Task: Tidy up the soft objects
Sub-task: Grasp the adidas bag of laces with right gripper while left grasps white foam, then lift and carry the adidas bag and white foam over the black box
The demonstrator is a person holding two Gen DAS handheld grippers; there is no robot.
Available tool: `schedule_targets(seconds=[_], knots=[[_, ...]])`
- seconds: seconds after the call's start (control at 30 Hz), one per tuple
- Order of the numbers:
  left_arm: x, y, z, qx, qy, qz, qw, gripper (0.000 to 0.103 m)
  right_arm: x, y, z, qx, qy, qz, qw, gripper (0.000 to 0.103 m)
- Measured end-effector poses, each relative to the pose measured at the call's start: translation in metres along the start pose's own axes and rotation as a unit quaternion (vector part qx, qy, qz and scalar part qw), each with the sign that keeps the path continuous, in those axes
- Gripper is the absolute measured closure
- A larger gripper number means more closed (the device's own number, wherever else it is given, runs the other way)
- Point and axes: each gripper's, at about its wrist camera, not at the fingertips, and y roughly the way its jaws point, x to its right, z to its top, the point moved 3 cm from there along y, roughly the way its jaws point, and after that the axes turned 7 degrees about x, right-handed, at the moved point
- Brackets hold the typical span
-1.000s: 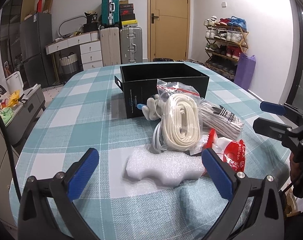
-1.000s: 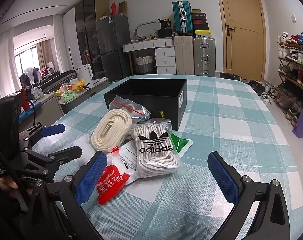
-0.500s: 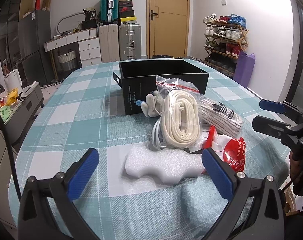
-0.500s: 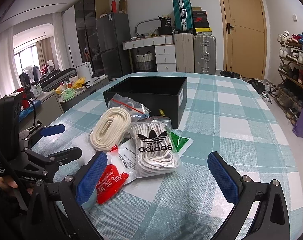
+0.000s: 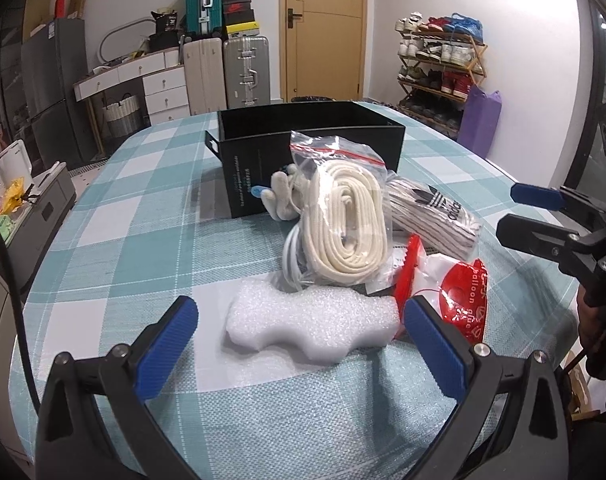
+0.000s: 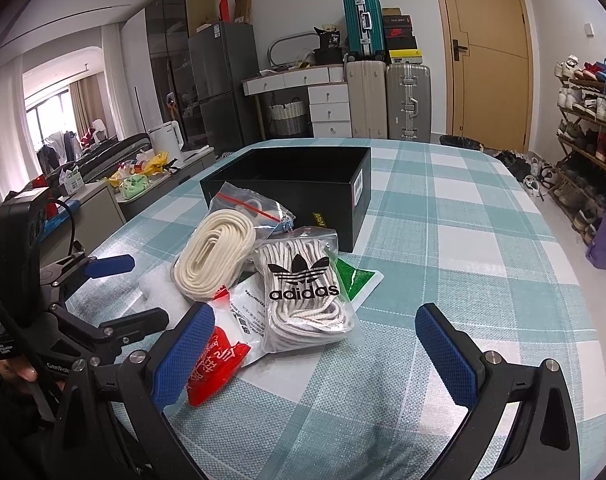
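A pile of soft things lies on the checked tablecloth before an open black box (image 5: 311,136) (image 6: 303,176). It holds a white foam piece (image 5: 311,324), a bagged cream rope coil (image 5: 347,216) (image 6: 215,256), an adidas bag of laces (image 5: 431,212) (image 6: 303,292), a red balloon packet (image 5: 463,296) (image 6: 215,364) and a white glove (image 5: 281,196). My left gripper (image 5: 299,344) is open just short of the foam. My right gripper (image 6: 315,356) is open near the adidas bag and the red packet.
The table edge curves close on the left and right. A green and white packet (image 6: 359,280) lies under the adidas bag. Suitcases (image 5: 227,68), a white drawer unit (image 5: 159,84) and a shoe rack (image 5: 439,68) stand beyond the table.
My left gripper has edged forward toward the foam piece. The right gripper has shifted only slightly. Nothing on the table has moved.
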Motion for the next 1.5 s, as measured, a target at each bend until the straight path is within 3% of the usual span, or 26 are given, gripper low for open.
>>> schedule_targets(seconds=[0.53,0.7,0.8,1.07,1.5], knots=[[-0.002,0.019,-0.006,-0.033,-0.001,0.004,0.9995,0.000,-0.001,0.039,0.002,-0.067,-0.010,0.007,0.998,0.001],[-0.003,0.021,-0.006,-0.037,-0.001,0.002,0.9993,0.001,-0.003,0.055,0.002,-0.090,-0.017,0.015,0.996,0.016],[-0.001,0.022,-0.008,-0.042,0.003,-0.003,0.9991,0.013,-0.004,0.060,0.002,-0.092,-0.023,0.011,0.995,0.023],[0.000,0.010,-0.004,-0.021,0.006,-0.014,0.9997,0.013,-0.005,0.065,0.003,-0.098,-0.031,0.020,0.994,0.054],[-0.016,-0.012,0.020,0.029,-0.023,-0.002,0.9993,0.013,0.001,0.029,0.006,-0.055,-0.019,0.025,0.998,0.059]])
